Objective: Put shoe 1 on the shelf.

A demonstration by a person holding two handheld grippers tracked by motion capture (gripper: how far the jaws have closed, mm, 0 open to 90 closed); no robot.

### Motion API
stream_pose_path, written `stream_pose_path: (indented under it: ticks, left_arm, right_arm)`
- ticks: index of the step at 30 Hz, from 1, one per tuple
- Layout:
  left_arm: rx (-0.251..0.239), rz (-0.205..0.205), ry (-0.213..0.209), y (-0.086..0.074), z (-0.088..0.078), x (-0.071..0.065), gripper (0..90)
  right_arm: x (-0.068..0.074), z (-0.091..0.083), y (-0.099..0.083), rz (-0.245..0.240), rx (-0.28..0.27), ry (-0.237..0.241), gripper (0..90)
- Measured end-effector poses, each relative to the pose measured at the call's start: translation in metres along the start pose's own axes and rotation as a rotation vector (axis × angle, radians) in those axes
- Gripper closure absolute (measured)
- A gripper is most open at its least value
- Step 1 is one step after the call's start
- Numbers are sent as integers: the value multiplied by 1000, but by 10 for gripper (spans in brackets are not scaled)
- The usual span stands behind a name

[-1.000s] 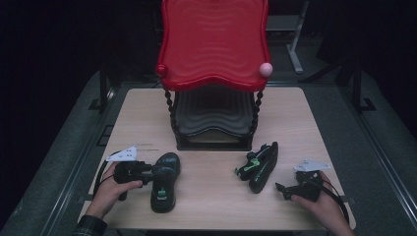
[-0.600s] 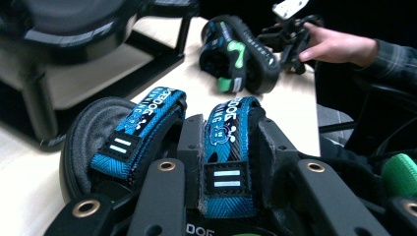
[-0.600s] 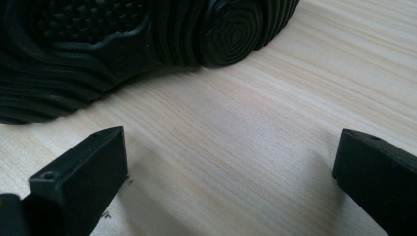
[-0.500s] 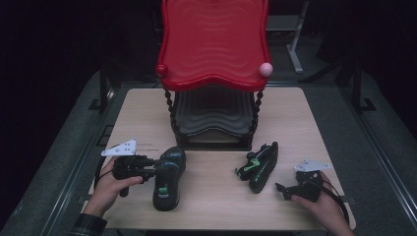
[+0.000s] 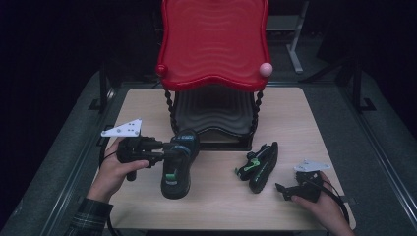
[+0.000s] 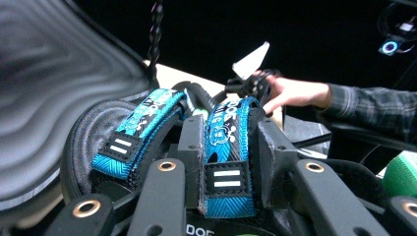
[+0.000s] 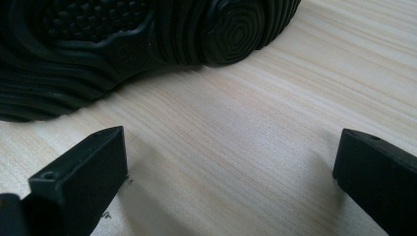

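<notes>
The left gripper point(image 5: 162, 152) had come up off the worktop point(image 5: 295, 123) since a second earlier, carrying the sandal point(image 5: 178, 164) with it; the heel end had risen toward the shelf rack point(image 5: 214, 118) while the toe still pointed down at the wood; I judged the lift to be under way, with the black lower shelf of the rack the likely goal, though that was a guess. In the left gripper view the jaws pinched the sandal across its blue straps point(image 6: 228, 147), one pad between the two straps and one outside; that view also showed the grey ribbed shelf close at its left; the high view gave none of this grip detail. The high view instead showed the second sandal point(image 5: 260, 167) lying on its side near the right gripper point(image 5: 287, 189), which rested low on the worktop; the right gripper view showed its jaws spread wide and empty, with the ribbed sole of that sandal point(image 7: 147, 44) just beyond them, not touching.
</notes>
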State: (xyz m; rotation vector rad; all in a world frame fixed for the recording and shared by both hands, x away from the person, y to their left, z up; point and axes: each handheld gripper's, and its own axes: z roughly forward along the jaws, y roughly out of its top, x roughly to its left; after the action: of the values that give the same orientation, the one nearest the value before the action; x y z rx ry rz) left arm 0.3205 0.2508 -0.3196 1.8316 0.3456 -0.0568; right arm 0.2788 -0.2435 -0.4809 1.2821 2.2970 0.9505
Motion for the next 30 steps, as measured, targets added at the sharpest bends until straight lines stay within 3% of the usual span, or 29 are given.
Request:
stream_pose_path:
  ticks: [11, 20, 21, 26, 30]
  left_arm:
    - [-26, 57, -38, 49, 9, -6, 681]
    - [-52, 118, -68, 104, 8, -12, 682]
    - [-52, 118, -68, 104, 8, -12, 682]
    - [-93, 158, -68, 137, 3, -13, 683]
    - [-99, 175, -60, 153, 1, -11, 683]
  right_arm:
    - [0, 0, 0, -1, -1, 2, 0]
    - [0, 0, 0, -1, 0, 1, 0]
    - [0, 0, 0, -1, 0, 1, 0]
    - [0, 0, 0, 0, 1, 2, 0]
    - [1, 0, 0, 1, 1, 3, 0]
